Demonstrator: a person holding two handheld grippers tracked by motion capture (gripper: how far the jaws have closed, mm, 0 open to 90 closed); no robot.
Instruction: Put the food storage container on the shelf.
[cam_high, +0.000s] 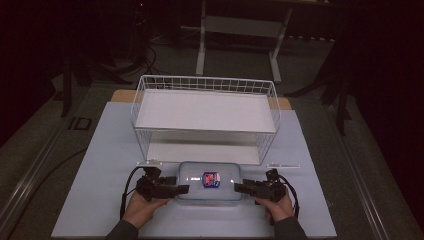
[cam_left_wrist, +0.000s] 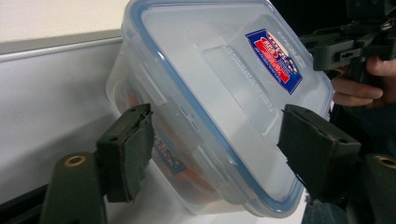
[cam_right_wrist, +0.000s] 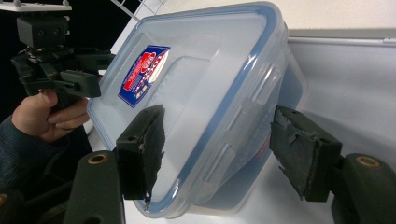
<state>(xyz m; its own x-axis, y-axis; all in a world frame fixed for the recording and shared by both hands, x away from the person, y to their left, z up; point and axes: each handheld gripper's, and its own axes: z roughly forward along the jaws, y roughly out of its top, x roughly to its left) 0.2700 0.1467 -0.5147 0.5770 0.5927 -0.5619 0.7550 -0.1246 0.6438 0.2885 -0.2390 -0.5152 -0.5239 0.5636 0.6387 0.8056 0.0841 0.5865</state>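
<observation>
High view, one container (cam_high: 210, 181), one basket (cam_high: 205, 117), two grippers

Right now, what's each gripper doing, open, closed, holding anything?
Left tongs: open, pads either side of the box's end, not pressing.
Right tongs: open, straddling the box's other end, nothing gripped.

A clear plastic container (cam_high: 210, 182), glossy and smooth with a blue seal under its lid and a shiny red-and-blue paper label (cam_high: 211, 179), sat on the matt white table (cam_high: 100, 165). Just behind the container stood a white-coated wire basket (cam_high: 205, 117) with a flat matt white floor. At either end of the container, the left hand-held gripper (cam_left_wrist: 212, 154) and right hand-held gripper (cam_right_wrist: 219, 154) showed matt black plastic jaws faced with worn, rough-edged pads (cam_right_wrist: 156, 140) and brass-coloured rivets.
</observation>
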